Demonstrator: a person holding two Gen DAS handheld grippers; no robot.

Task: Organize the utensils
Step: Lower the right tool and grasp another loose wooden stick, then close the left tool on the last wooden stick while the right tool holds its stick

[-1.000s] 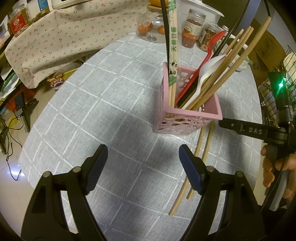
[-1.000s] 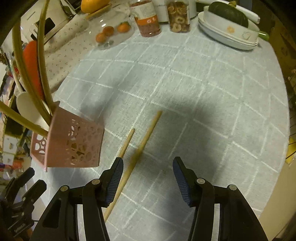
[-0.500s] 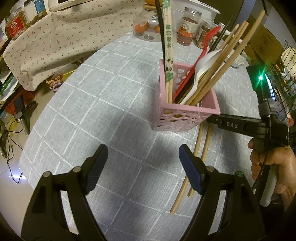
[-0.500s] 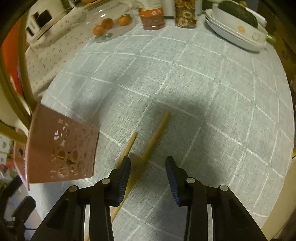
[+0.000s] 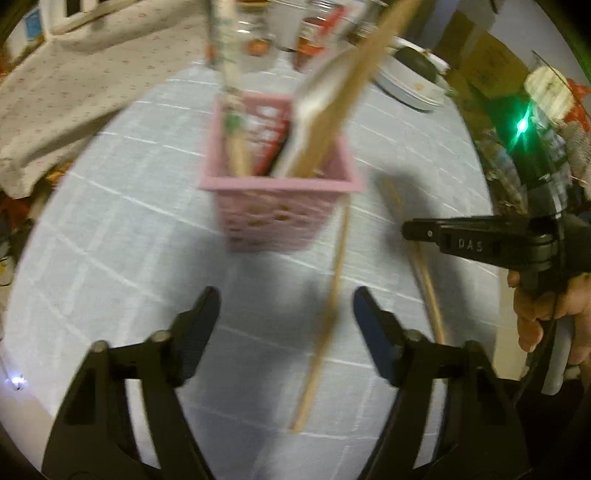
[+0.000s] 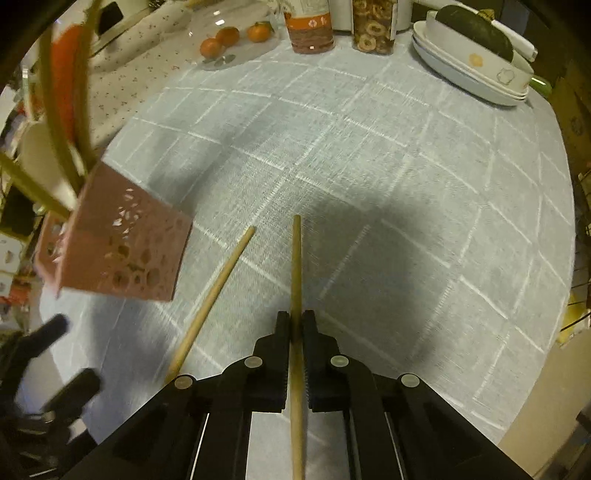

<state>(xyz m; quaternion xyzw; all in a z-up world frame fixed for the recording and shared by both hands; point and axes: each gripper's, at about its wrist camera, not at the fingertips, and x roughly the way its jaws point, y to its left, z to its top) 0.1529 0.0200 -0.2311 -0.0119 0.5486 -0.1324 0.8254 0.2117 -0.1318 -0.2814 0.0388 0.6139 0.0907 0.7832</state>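
A pink perforated holder point(image 5: 280, 206) point(image 6: 114, 254) stands on the grey checked tablecloth, full of chopsticks and spoons. My right gripper point(image 6: 295, 321) is shut on a wooden chopstick point(image 6: 296, 266) that points away along the fingers; it also shows in the left wrist view point(image 5: 410, 230) with that chopstick point(image 5: 428, 288). A second wooden chopstick point(image 6: 214, 295) point(image 5: 328, 317) lies on the cloth just left of it, beside the holder. My left gripper point(image 5: 286, 317) is open and empty, in front of the holder, with the loose chopstick running between its fingers' line.
At the far edge stand a glass dish of oranges point(image 6: 232, 37), two jars point(image 6: 310, 22) and stacked white dishes with a dark squash point(image 6: 476, 59). A floral cloth point(image 5: 74, 81) covers things at the left. The table edge point(image 6: 535, 387) curves round at the right.
My right gripper has closed on one of the two chopsticks and parted it from the other. The left wrist view has shifted towards the holder and is blurred by motion.
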